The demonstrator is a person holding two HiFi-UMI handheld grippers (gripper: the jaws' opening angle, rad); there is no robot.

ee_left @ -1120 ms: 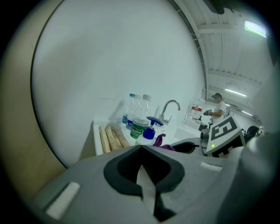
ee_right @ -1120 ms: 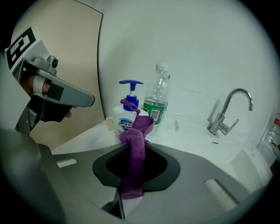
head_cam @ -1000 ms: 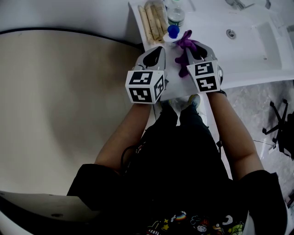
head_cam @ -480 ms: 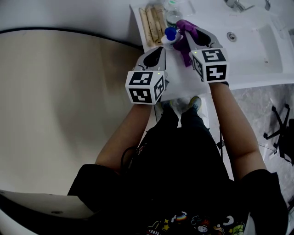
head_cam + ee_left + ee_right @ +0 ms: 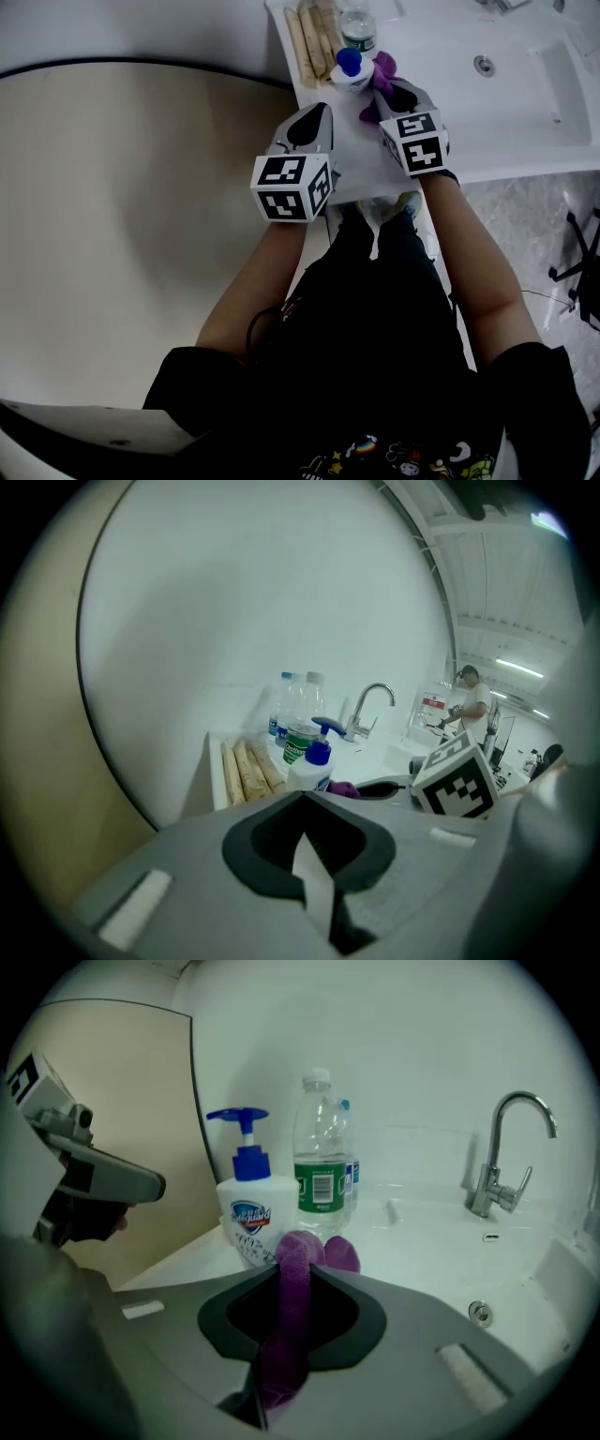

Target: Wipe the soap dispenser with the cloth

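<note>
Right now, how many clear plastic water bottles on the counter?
2. The clear plastic bottle with the green label stands behind the white soap dispenser with the blue pump; the clear bottle with the blue label stands behind that. Others may be hidden.

The cloth looks soft and fuzzy. The soap dispenser is smooth plastic. The tap is shiny metal.
</note>
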